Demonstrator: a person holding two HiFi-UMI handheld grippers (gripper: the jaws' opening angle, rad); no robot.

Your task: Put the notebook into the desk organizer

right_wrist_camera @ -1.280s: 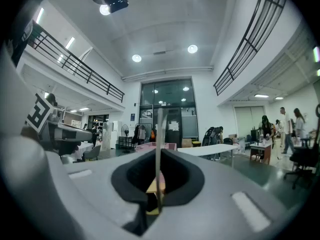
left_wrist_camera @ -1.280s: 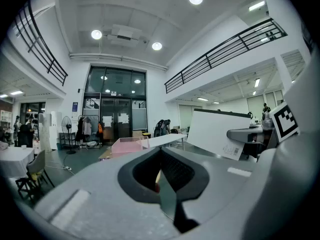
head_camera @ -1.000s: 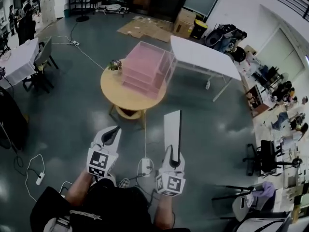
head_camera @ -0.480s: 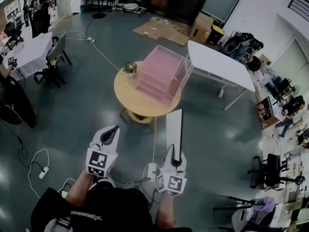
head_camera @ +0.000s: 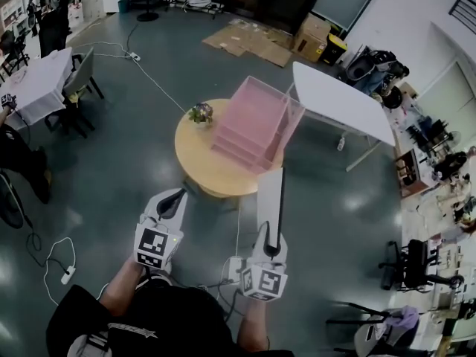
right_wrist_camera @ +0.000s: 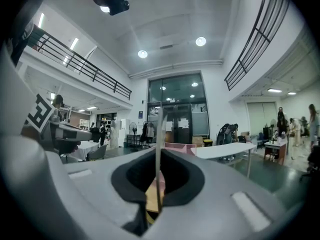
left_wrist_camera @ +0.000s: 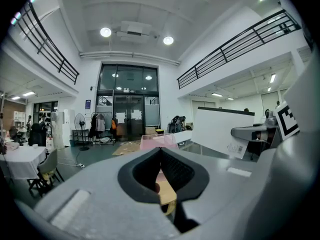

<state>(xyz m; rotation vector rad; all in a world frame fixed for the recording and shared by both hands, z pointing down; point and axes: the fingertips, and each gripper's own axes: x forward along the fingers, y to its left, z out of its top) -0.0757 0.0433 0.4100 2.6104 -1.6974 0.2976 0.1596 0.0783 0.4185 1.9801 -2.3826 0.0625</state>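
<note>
Notebook (head_camera: 268,199) is short of the organizer (head_camera: 256,121) on the table (head_camera: 195,155): the left gripper (head_camera: 177,197), jaws together and empty, hangs spare, while the right gripper (head_camera: 271,236) pinches its near edge so it stands upright, probably for slotting in.

Pink desk organizer (head_camera: 256,125), tan round table (head_camera: 195,162), white notebook (head_camera: 268,195), white rectangular table (head_camera: 335,99), dark grey-green floor (head_camera: 119,155)

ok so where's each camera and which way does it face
Head view: on the head, looking steeply down at the table; left tongs, right tongs and forearms show.
Left gripper view: on the left tongs, looking level at the organizer.
Right gripper view: on the right tongs, looking along the clamped notebook.
Shared: all show the organizer.
</note>
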